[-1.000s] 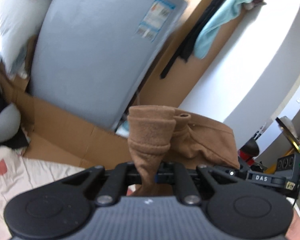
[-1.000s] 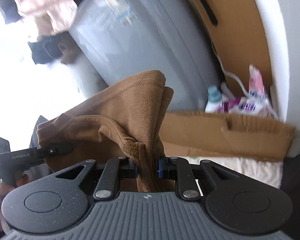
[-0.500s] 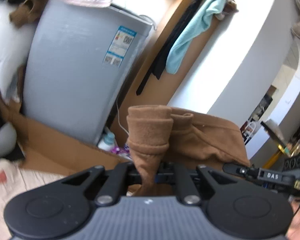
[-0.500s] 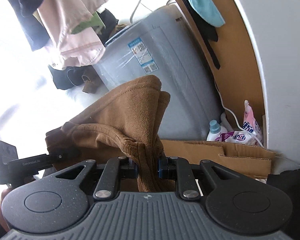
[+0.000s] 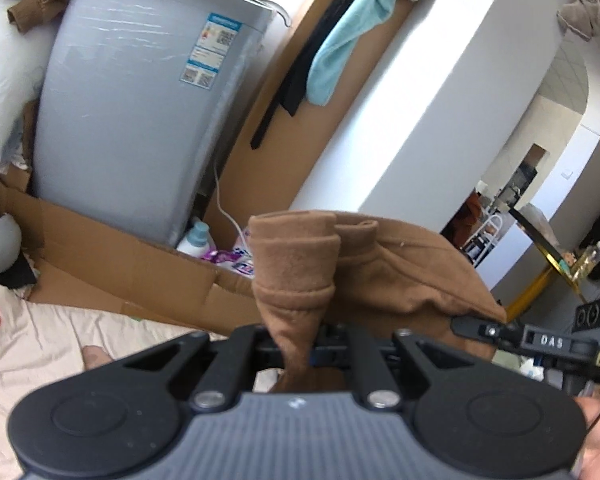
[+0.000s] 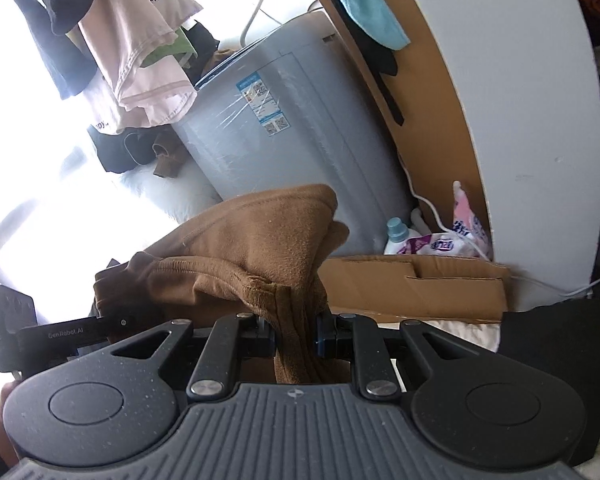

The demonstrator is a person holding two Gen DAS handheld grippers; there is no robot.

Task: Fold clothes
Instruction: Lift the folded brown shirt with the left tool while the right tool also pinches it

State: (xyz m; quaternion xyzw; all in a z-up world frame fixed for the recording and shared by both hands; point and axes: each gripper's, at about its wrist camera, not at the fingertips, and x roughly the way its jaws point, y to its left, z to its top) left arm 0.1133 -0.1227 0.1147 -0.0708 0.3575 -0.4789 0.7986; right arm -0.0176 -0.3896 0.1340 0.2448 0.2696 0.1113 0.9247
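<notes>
A brown fleece garment (image 5: 388,268) hangs stretched in the air between both grippers. My left gripper (image 5: 300,350) is shut on a bunched hemmed end of it, which stands up in a folded wad above the jaws. My right gripper (image 6: 296,338) is shut on another bunched edge of the brown garment (image 6: 252,256). In the left wrist view the other gripper shows at the right edge, and in the right wrist view the left one shows at the left edge. Cloth hides the pads of both.
A grey washing machine (image 5: 132,128) stands ahead, with flattened cardboard (image 5: 132,264) and detergent bottles (image 6: 396,236) at its foot. Clothes (image 6: 140,52) hang above it. A teal towel (image 5: 352,28) hangs on a brown door beside a white wall. A pale patterned bedsheet (image 5: 32,340) lies below left.
Both grippers have risen with the garment still held taut between them. More of the washing machine's top, the hanging clothes and the white wall have come into view.
</notes>
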